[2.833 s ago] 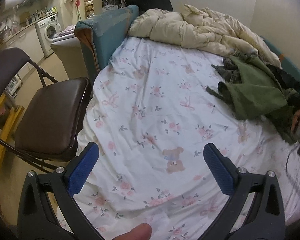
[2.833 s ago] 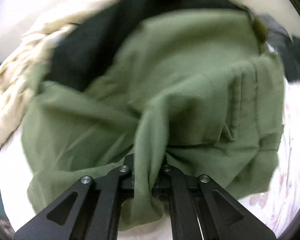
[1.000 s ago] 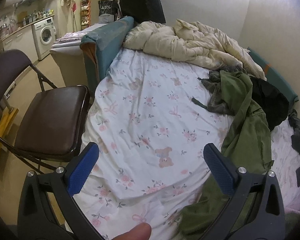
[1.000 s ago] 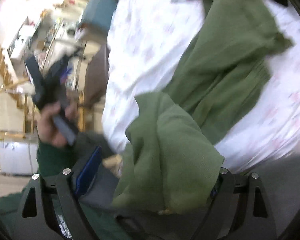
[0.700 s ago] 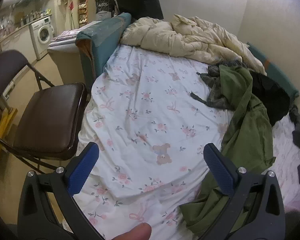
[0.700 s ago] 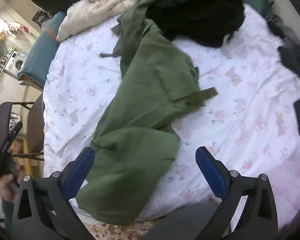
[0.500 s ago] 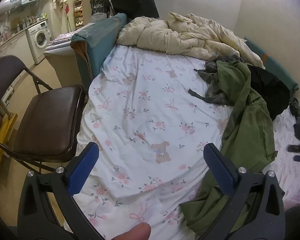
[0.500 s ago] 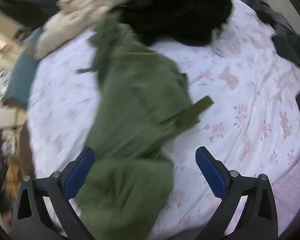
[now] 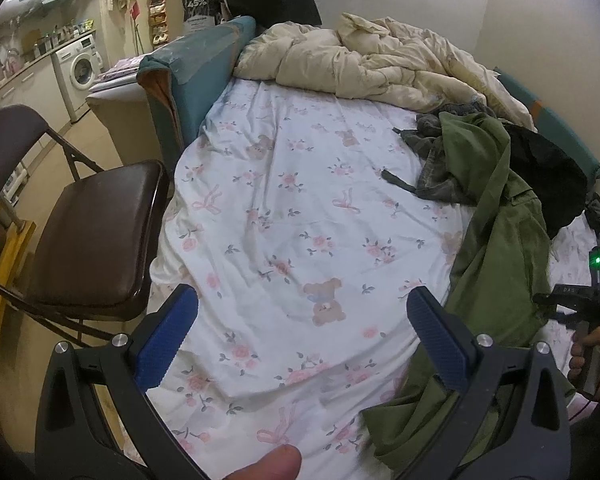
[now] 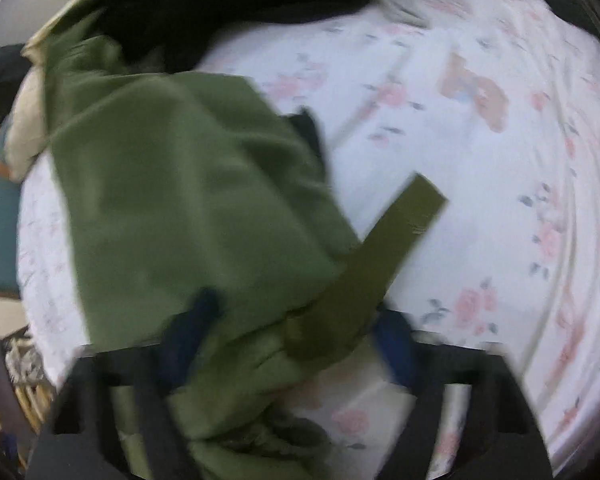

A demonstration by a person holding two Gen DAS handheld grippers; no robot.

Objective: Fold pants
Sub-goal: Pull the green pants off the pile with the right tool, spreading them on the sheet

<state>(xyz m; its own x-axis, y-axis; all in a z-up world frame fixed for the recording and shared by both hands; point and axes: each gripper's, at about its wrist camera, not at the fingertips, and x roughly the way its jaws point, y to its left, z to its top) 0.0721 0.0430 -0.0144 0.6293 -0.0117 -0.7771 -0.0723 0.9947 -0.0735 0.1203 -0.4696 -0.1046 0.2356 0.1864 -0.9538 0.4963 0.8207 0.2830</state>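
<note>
Green pants (image 9: 496,240) lie crumpled along the right side of the flowered bed sheet (image 9: 300,184). My left gripper (image 9: 300,320) is open above the sheet's near part, with nothing between its blue pads; the pants' near end lies under its right finger. In the blurred right wrist view my right gripper (image 10: 292,332) is low over the pants (image 10: 188,200). Its jaws are closing, with bunched green cloth and the base of a green strap (image 10: 388,248) between the pads. I see no firm pinch.
A brown folding chair (image 9: 96,232) stands left of the bed. A cream duvet (image 9: 380,64) is heaped at the far end. A grey garment (image 9: 440,176) and a black one (image 9: 548,176) lie by the pants. A hand (image 9: 592,344) shows at the right edge.
The right gripper let go of the green cloth, swung over the bed and came down close onto the pants by the strap, its jaws narrowing. The left gripper has hardly moved.
</note>
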